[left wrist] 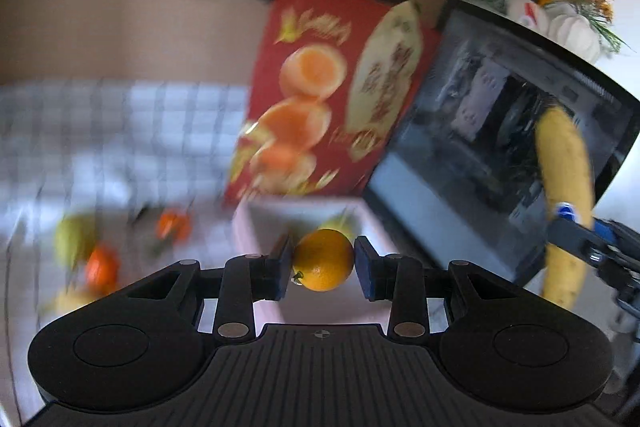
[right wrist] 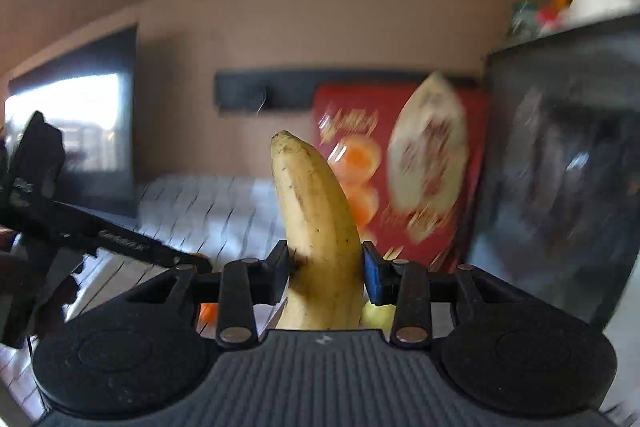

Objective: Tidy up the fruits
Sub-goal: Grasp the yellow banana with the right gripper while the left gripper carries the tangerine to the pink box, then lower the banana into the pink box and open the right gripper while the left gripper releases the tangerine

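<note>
I'm holding the orange (left wrist: 323,259) in the L gripper (left wrist: 322,263) above the pink bin (left wrist: 256,223); R gripper (right wrist: 325,270) is pinching the banana (right wrist: 316,227) upright, nr the black frame (right wrist: 560,163).

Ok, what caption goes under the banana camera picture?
Right tool holds a banana upright before a red box.

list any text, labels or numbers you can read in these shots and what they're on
Nothing can be read.
Red box: gold lettering, motion-blurred, unreadable.
Banana: small blue sticker, too small and blurred to read.
Left claw arm, seen from the right wrist view: a faint printed mark, too blurred.
White cup on top of the microwave: a red mark, not readable.
</note>
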Tool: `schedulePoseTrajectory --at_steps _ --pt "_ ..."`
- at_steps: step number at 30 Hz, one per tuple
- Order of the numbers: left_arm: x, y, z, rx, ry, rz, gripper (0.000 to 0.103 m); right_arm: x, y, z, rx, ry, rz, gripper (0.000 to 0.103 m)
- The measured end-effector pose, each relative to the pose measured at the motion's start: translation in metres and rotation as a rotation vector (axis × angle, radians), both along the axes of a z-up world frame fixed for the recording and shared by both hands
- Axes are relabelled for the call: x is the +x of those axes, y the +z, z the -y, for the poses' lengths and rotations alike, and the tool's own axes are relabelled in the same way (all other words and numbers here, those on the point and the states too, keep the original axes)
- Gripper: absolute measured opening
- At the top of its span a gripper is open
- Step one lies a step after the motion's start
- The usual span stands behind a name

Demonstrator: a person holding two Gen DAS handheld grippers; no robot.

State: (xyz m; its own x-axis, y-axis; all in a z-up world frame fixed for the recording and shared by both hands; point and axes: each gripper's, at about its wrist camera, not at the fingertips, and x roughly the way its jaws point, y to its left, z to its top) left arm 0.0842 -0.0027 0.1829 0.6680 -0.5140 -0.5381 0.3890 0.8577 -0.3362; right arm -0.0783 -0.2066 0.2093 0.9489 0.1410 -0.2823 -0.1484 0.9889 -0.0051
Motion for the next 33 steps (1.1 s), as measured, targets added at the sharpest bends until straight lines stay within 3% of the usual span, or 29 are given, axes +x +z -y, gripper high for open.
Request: schedulePoseTrajectory --at_steps 3,6,9,12,15,19,24,28,33 --pt "0.046 -0.011 0.036 0.064 -0.033 -0.072 0.038 0.003 0.02 0.017 0.011 -0.059 0.025 0.037" --pt "0.076 -0.048 0.068 0.141 -0.061 -0.154 0.038 0.006 0.022 0.032 0.033 -0.12 0.01 0.037" --pt "0.086 -0.09 0.092 0.228 -0.101 -0.192 0.038 0.01 0.014 0.046 0.068 -0.166 -0.038 0.037" --pt "0.084 -0.112 0.1 0.254 -0.144 -0.191 0.039 0.012 -0.001 0.061 0.099 -0.205 -0.1 0.037" --pt "0.078 -0.111 0.09 0.2 -0.112 -0.153 0.039 0.021 -0.015 0.069 0.1 -0.224 -0.166 0.037" --pt "0.059 -0.096 0.048 0.036 -0.006 -0.126 0.038 0.043 -0.035 0.068 0.079 -0.2 -0.251 0.037" --pt "0.021 -0.092 -0.002 -0.077 0.079 -0.161 0.038 0.088 -0.059 0.061 0.105 -0.136 -0.345 0.037" --pt "-0.011 -0.099 -0.031 -0.088 0.112 -0.198 0.038 0.142 -0.082 0.053 0.194 -0.069 -0.429 0.037" --pt "-0.04 -0.118 -0.063 -0.04 0.183 -0.264 0.038 0.206 -0.118 0.022 0.239 -0.012 -0.557 0.037"
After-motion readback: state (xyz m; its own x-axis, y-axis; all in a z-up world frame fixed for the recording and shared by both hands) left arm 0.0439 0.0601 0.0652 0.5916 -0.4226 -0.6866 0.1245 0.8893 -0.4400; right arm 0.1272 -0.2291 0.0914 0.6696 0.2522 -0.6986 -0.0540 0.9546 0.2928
